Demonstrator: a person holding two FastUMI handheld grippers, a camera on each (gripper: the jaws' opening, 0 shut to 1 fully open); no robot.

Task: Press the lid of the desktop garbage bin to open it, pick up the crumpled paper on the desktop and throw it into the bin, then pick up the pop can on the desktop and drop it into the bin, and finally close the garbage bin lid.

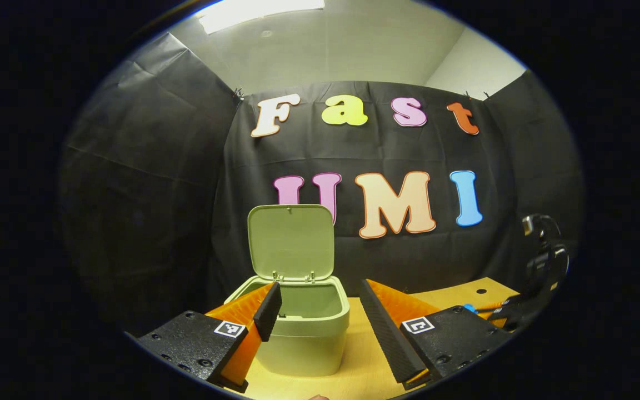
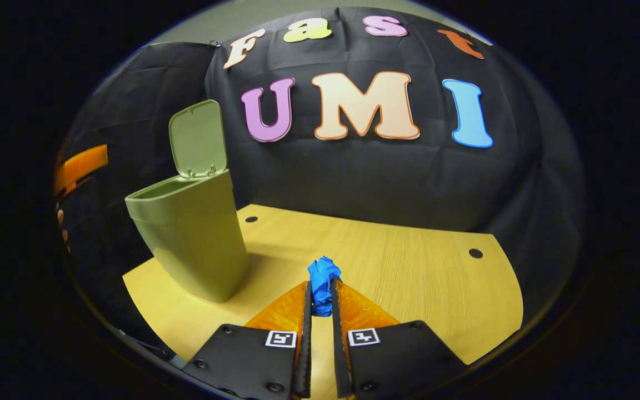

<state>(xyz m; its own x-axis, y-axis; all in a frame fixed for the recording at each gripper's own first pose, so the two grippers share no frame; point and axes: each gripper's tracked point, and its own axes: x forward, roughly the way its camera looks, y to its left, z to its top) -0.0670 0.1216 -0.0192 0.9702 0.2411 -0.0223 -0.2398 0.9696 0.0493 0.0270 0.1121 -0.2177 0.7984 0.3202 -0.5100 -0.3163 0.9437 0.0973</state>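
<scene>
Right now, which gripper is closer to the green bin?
Left. The left gripper hovers open right at the bin; the right gripper is off to its side, clamping the blue paper.

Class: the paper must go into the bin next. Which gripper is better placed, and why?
Right. The right gripper is shut on the crumpled paper; the left gripper is open at the bin, lid up.

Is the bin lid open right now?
Open: the lid stands upright on its rear hinges above the green bin, interior exposed.
</scene>
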